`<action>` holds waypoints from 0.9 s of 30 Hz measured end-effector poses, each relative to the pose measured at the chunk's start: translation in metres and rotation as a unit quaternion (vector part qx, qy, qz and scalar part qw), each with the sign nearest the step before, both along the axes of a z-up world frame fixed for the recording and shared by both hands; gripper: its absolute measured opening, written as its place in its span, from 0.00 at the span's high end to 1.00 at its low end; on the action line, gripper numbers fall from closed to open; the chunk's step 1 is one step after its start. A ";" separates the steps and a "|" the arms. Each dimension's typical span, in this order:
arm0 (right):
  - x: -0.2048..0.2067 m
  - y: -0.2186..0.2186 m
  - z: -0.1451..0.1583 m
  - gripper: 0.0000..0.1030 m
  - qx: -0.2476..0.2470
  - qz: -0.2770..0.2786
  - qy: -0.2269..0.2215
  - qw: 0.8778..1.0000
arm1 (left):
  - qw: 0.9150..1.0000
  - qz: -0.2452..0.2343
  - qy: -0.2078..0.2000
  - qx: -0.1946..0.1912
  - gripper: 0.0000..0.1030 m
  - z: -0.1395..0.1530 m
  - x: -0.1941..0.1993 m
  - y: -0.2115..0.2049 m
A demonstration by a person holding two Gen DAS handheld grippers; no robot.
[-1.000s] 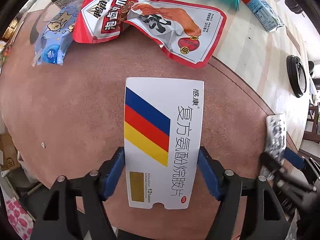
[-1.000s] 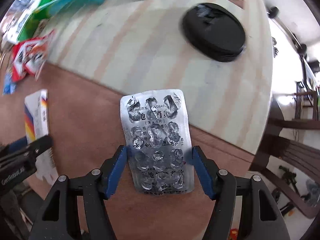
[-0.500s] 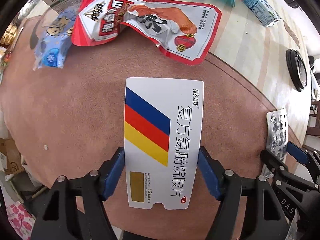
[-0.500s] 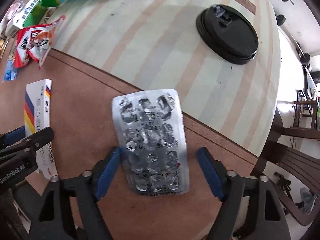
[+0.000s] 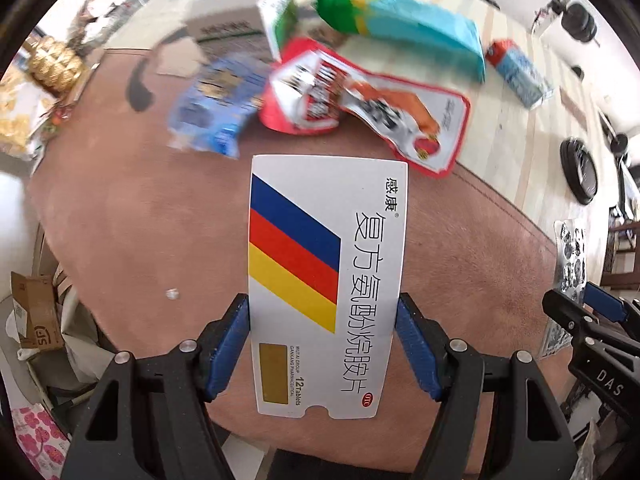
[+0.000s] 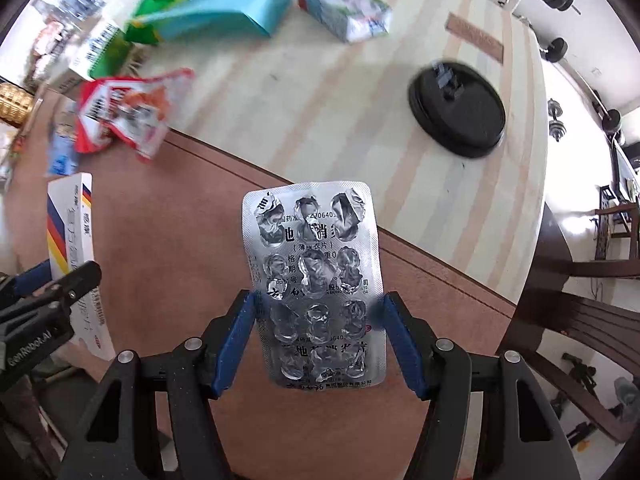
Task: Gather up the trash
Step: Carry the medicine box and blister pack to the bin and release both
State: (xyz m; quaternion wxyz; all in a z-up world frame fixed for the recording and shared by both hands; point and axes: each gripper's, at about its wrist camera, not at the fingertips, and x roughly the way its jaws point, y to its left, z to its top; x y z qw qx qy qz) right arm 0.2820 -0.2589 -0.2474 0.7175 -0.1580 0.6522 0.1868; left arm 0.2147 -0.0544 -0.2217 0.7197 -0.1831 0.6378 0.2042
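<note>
My left gripper [image 5: 322, 344] is shut on a white medicine box [image 5: 326, 264] with blue, red and yellow stripes, held above the brown table part [image 5: 140, 208]. My right gripper [image 6: 318, 338] is shut on a silver blister pack [image 6: 316, 280] with popped cells. The box also shows in the right wrist view [image 6: 76, 248], at the left. The blister pack also shows in the left wrist view [image 5: 570, 256], at the right edge. More trash lies further back: a red snack bag [image 5: 360, 108], a blue wrapper [image 5: 216, 108], a teal and green bag [image 5: 404, 28].
A blue and red carton [image 5: 520, 72] and a green and white box [image 5: 280, 16] lie on the pale striped tabletop [image 6: 340, 100]. A black round lid [image 6: 456, 108] sits at the right. A dark wooden chair [image 6: 580, 312] stands past the table's right edge.
Half a second ago the right jaws stood open around the blister pack; now they are shut on it. Both grippers have moved back, so more of the trash shows.
</note>
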 end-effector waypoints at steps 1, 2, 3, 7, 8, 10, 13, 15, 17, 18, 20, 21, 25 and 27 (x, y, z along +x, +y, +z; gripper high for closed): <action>-0.003 0.004 0.009 0.35 0.008 0.002 -0.003 1.000 | 1.000 0.005 -0.009 0.002 0.33 0.007 -0.007 0.005; -0.008 0.008 0.015 0.35 0.015 0.005 -0.007 1.000 | 1.000 0.010 -0.017 0.003 0.33 0.014 -0.014 0.009; -0.011 0.014 0.022 0.35 0.021 0.007 -0.009 1.000 | 1.000 0.017 -0.026 0.005 0.33 0.021 -0.022 0.014; -0.040 0.050 0.057 0.35 0.049 0.030 -0.021 0.998 | 0.997 0.047 -0.062 0.008 0.33 0.047 -0.071 0.039; -0.051 0.058 0.065 0.35 0.056 0.038 -0.023 0.997 | 0.996 0.053 -0.067 0.008 0.33 0.051 -0.083 0.044; -0.079 0.081 0.076 0.35 0.068 0.057 -0.023 0.996 | 0.994 0.070 -0.079 0.009 0.33 0.058 -0.113 0.055; -0.121 0.116 0.078 0.35 0.080 0.084 -0.011 0.993 | 0.991 0.102 -0.087 0.006 0.33 0.060 -0.167 0.076; -0.157 0.134 0.073 0.35 0.084 0.104 0.003 0.991 | 0.989 0.123 -0.086 -0.001 0.33 0.054 -0.203 0.087; -0.194 0.152 0.061 0.35 0.081 0.124 0.017 0.989 | 0.985 0.150 -0.080 -0.011 0.33 0.042 -0.245 0.102; -0.208 0.159 0.054 0.35 0.079 0.133 0.023 0.988 | 0.984 0.162 -0.072 -0.014 0.33 0.032 -0.265 0.108; -0.248 0.179 0.027 0.35 0.070 0.158 0.043 0.984 | 0.981 0.186 -0.056 -0.027 0.33 0.008 -0.297 0.120; -0.261 0.185 0.017 0.35 0.066 0.166 0.050 0.983 | 0.979 0.197 -0.047 -0.032 0.33 -0.004 -0.310 0.125; -0.321 0.217 -0.055 0.35 0.040 0.206 0.075 0.975 | 0.965 0.253 -0.010 -0.076 0.33 -0.084 -0.369 0.145; -0.339 0.225 -0.094 0.35 0.030 0.211 0.097 0.972 | 0.952 0.282 0.001 -0.117 0.33 -0.136 -0.392 0.153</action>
